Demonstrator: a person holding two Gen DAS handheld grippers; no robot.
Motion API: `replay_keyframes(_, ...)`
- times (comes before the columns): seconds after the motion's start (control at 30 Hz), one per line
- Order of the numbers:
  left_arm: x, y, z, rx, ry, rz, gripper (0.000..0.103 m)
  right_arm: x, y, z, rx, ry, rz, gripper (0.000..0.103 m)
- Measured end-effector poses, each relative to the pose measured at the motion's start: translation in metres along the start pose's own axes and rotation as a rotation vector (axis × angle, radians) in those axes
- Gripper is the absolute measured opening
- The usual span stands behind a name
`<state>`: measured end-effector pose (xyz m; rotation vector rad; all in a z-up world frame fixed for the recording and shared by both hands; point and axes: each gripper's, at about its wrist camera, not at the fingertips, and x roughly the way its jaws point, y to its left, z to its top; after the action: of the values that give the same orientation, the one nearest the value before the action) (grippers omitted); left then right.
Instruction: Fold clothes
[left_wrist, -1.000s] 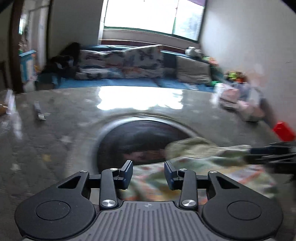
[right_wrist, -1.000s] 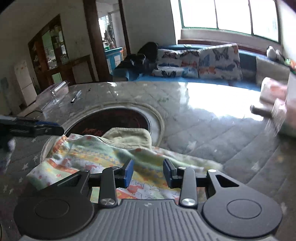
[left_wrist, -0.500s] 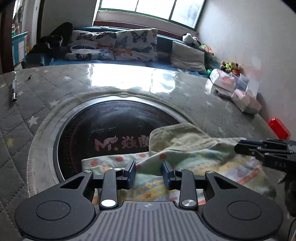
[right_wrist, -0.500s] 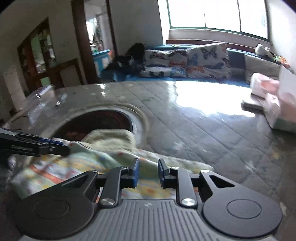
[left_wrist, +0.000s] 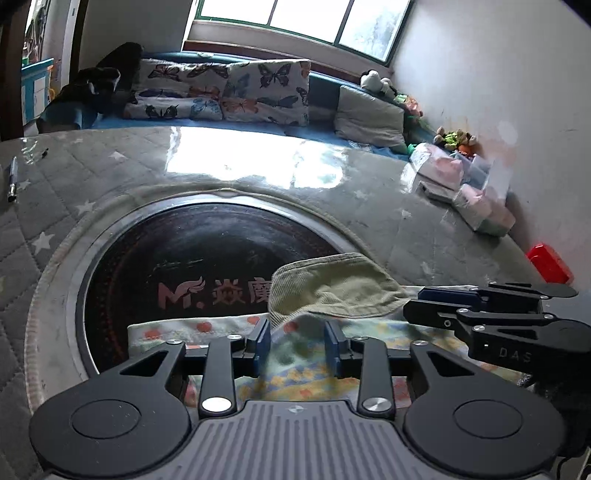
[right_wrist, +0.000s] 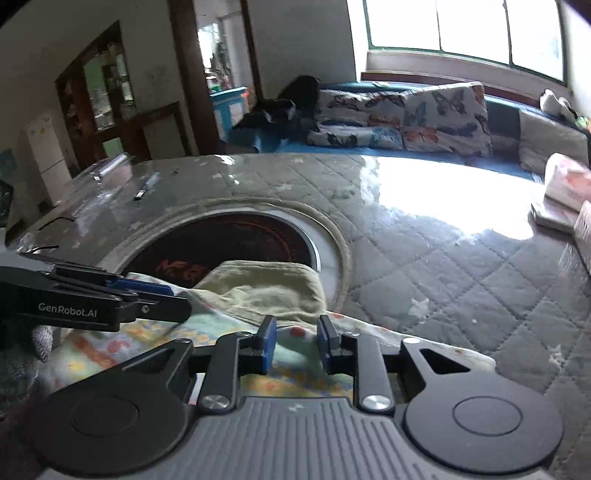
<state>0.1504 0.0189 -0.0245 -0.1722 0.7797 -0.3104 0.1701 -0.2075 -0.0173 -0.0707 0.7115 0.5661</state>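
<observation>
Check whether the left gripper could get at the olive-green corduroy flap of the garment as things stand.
Probably yes. The olive-green corduroy flap lies just ahead of the left gripper, whose jaws stand open with only the patterned cloth between. The right gripper sits at the flap's right edge, not across the path.

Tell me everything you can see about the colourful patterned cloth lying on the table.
The colourful patterned cloth is a soft, pale fabric printed with red-orange dots and yellow, green and blue shapes. It lies rumpled on the grey quilted table cover, its far edge reaching over the round black glass cooktop. An olive-green ribbed knit part rests on top of it; whether that is the cloth's own lining or a separate piece cannot be told. Both tools, left and right, are open just above it.
</observation>
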Motion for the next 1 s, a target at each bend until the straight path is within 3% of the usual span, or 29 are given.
replay_keyframes(0.13, -0.015, -0.014, -0.012, 0.04, -0.028, -0.004, 0.045, -0.008, 0.016, -0.006, -0.04, -0.008, 0.023, 0.039)
replay_keyframes(0.43, -0.03, -0.031, -0.043, 0.118, -0.05, 0.028, 0.049, -0.012, 0.036, -0.023, -0.108, -0.024, -0.006, 0.045)
replay_keyframes(0.57, -0.038, -0.03, -0.049, 0.119, -0.068, 0.04, 0.052, -0.019, 0.041, -0.027, -0.123, -0.035, -0.01, 0.052)
replay_keyframes(1.0, -0.057, -0.027, -0.071, 0.133, -0.104, 0.094, 0.056, -0.045, 0.063, -0.05, -0.186, -0.064, -0.011, 0.058)
